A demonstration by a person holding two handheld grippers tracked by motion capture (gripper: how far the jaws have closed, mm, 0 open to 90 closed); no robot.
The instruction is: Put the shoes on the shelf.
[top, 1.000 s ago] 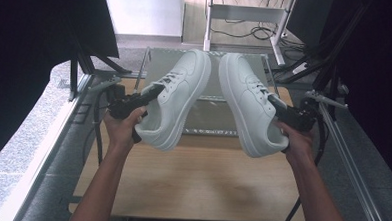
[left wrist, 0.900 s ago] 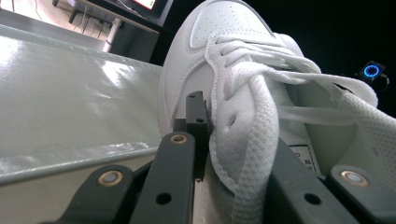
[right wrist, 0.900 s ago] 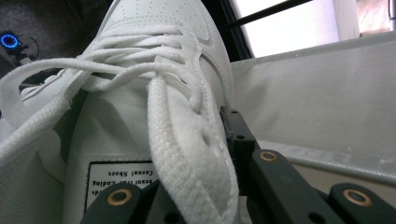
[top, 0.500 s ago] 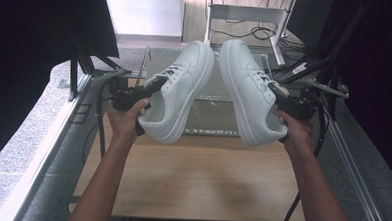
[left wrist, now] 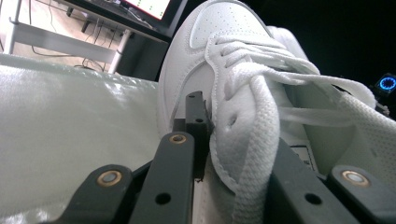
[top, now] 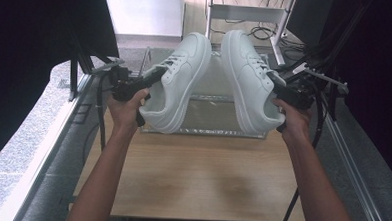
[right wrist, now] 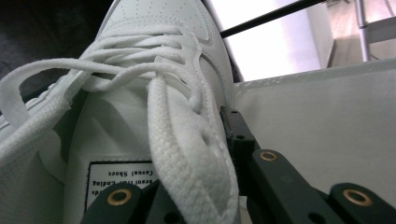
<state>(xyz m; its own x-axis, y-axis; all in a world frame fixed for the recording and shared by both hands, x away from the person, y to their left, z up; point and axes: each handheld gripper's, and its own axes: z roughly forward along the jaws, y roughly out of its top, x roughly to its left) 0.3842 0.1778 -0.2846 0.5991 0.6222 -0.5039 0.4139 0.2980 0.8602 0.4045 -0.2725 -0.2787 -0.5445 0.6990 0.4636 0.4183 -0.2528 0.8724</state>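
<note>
Right gripper view reveals the right shoe (right wrist: 154, 93)'s tongue label (right wrist: 119, 179).

Wooden tabletop (top: 196, 175); clear plastic bin (top: 218, 119) at far edge; white shelf frame (top: 243, 15), cables beyond.

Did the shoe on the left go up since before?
Yes. The left shoe rose: its toe, earlier within the clear tray, now shows well past the tray's far rim, and its heel has lifted from the tray's near edge.
</note>
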